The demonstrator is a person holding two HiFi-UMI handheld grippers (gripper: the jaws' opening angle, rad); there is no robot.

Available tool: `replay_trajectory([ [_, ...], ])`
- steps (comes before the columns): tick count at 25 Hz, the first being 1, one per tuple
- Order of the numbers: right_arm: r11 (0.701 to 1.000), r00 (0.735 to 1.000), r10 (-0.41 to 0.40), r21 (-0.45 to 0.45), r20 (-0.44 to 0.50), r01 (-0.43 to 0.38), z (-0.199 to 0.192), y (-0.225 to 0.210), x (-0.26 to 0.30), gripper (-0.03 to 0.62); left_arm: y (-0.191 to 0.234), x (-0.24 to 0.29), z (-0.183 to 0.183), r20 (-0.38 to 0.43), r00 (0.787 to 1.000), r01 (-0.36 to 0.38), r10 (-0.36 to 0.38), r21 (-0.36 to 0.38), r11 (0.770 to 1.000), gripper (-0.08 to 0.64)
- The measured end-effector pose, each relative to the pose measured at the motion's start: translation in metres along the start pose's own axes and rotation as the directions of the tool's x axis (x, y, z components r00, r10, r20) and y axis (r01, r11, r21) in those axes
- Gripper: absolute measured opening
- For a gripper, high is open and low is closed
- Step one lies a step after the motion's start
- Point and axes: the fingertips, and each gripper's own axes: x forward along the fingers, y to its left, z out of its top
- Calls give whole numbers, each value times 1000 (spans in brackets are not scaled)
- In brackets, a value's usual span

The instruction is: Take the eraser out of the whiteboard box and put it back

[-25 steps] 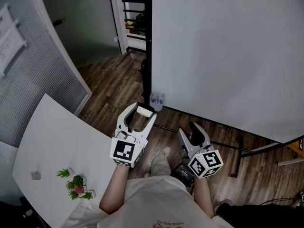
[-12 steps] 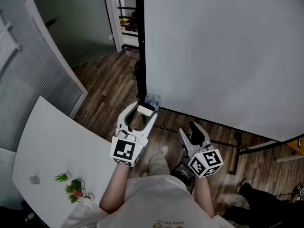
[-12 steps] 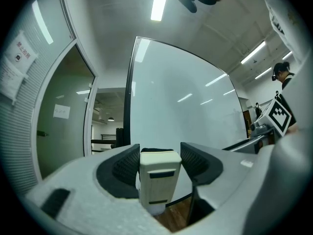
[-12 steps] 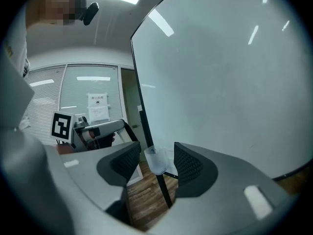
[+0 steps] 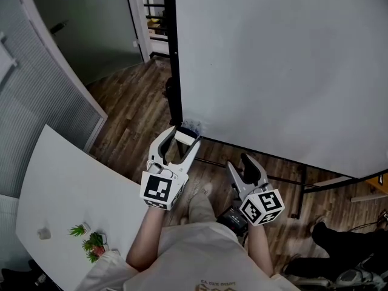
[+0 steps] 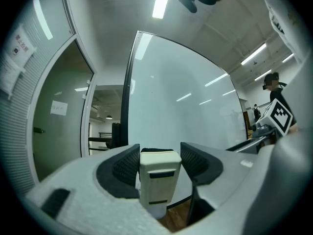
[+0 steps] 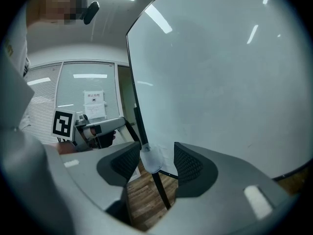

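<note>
My left gripper (image 5: 183,138) is shut on a cream eraser (image 5: 184,136), seen close up in the left gripper view as a pale block (image 6: 157,180) between the dark pads. It hovers just short of the clear whiteboard box (image 5: 191,126), which hangs at the lower left corner of the whiteboard (image 5: 285,59). My right gripper (image 5: 240,166) is lower and to the right, open with nothing held. In the right gripper view the clear box (image 7: 151,159) shows beyond its parted jaws, with the left gripper (image 7: 93,129) at the left.
A black stand pole (image 5: 171,71) runs up the whiteboard's left edge. A white table (image 5: 66,187) with small plants (image 5: 90,241) lies at the left. A person's dark legs (image 5: 339,241) show on the wooden floor at the lower right.
The left gripper with the eraser has drawn nearer to the clear box at the whiteboard's corner. The right gripper has kept its place beside it. A person has come into view at the lower right.
</note>
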Motion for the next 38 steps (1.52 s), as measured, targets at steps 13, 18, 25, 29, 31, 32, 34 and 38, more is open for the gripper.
replay_trajectory([
  [13,1000,999,-24,4,-23,24,-6,-15,10,219,12,20,-12,-3,1000,5,-5,-44,999,259],
  [18,999,999,-36,2,-27,36,-5,-21,9,219,13,27,-12,8,1000,9,-8,-52,999,261],
  [25,999,999,-40,6,-25,40,-5,-27,11,219,14,33,-12,7,1000,12,-12,-51,999,259],
  [29,999,999,-40,8,-27,40,-4,-28,11,219,15,37,-11,10,1000,10,-10,-58,998,259],
  [31,999,999,-43,9,-26,44,-3,-31,10,219,14,39,-9,13,1000,11,-10,-58,998,259],
  [32,999,999,-46,10,-25,46,-3,-32,10,219,14,39,-9,13,1000,12,-11,-58,998,259],
  [34,999,998,-50,11,-24,51,-2,-34,9,219,13,40,-9,12,1000,13,-12,-57,998,259],
  [38,999,998,-52,14,-26,53,-3,-37,10,219,14,41,-10,15,1000,11,-10,-59,998,259],
])
